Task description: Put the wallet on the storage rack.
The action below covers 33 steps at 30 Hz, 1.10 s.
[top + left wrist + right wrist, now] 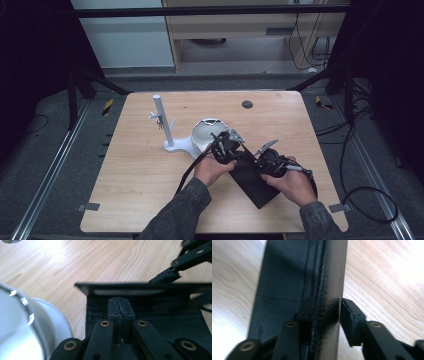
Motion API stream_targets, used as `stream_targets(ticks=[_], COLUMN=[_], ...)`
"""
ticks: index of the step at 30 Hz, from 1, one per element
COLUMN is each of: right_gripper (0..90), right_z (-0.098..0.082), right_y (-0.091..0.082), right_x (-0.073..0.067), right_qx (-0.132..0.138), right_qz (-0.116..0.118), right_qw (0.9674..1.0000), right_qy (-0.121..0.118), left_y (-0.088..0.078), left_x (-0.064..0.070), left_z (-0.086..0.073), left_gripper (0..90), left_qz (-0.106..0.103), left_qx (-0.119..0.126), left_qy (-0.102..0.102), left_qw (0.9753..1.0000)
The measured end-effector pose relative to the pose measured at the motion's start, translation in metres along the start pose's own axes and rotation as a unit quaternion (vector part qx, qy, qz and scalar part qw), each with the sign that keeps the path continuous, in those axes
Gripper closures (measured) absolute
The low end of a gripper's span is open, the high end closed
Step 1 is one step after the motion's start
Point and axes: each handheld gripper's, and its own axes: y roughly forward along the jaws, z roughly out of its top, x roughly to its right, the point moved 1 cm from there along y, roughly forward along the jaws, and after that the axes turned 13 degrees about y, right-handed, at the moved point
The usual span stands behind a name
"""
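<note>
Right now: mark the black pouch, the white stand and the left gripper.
black pouch point(256, 186), high view, on its bare near corner.
white stand point(162, 119), high view, on its upright post.
left gripper point(119, 305), left gripper view, where its shut tips meet.

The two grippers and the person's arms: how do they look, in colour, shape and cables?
Both the left gripper and the right gripper are black linkage tools: flat bars joined by brass-ringed pivots, ending in ribbed black pads. Each carries a grey three-cornered plate on top. A black cable trails from the left one. The sleeves are dark grey with a mottled pattern.
</note>
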Motion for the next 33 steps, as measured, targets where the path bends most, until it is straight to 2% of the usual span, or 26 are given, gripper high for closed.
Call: stream_targets(ticks=[4, 6, 9, 11, 14, 15, 19, 22, 27, 33], right_gripper=[82.3, 84.3, 84.5, 84.5, 84.6, 84.6, 84.6, 84.6, 84.6, 84.6], right_z=[0.0, -0.001, -0.006, -0.011, -0.019, -0.022, -0.028, -0.031, -0.032, -0.028], right_y=[-0.001, -0.004, -0.009, -0.015, -0.026, -0.029, -0.045, -0.054, -0.066, -0.079], right_x=[0.004, 0.006, 0.007, 0.008, 0.011, 0.013, 0.017, 0.016, 0.014, 0.011], right_qx=[-0.009, -0.013, -0.011, 0.006, 0.037, 0.047, 0.092, 0.119, 0.156, 0.194], right_qz=[-0.013, -0.012, -0.016, -0.01, -0.002, -0.001, 0.009, 0.014, 0.028, 0.039], right_qw=[0.9997, 0.9995, 0.9987, 0.9986, 0.9979, 0.9976, 0.9944, 0.9911, 0.9851, 0.9771], right_qy=[-0.017, -0.027, -0.047, -0.051, -0.053, -0.05, -0.052, -0.059, -0.067, -0.078], left_y=[-0.02, -0.031, -0.046, -0.054, -0.065, -0.069, -0.081, -0.087, -0.088, -0.085], left_x=[0.006, 0.009, 0.012, 0.012, 0.01, 0.009, 0.002, 0.0, 0.002, 0.005], left_z=[-0.008, -0.013, -0.02, -0.026, -0.036, -0.039, -0.045, -0.045, -0.038, -0.024], left_gripper=[83.0, 76.0, 56.0, 41.3, 25.3, 23.0, 16.4, 16.4, 15.9, 14.9], left_qz=[0.019, 0.036, 0.057, 0.055, 0.053, 0.052, 0.042, 0.037, 0.024, 0.009], left_qx=[-0.011, -0.009, -0.002, 0.002, 0.01, 0.014, 0.034, 0.04, 0.035, 0.047], left_qy=[0.014, 0.016, 0.013, 0.01, 0.006, 0.002, -0.023, -0.028, -0.011, 0.013], left_qw=[0.9997, 0.9992, 0.9983, 0.9984, 0.9985, 0.9985, 0.9983, 0.9981, 0.999, 0.9988])
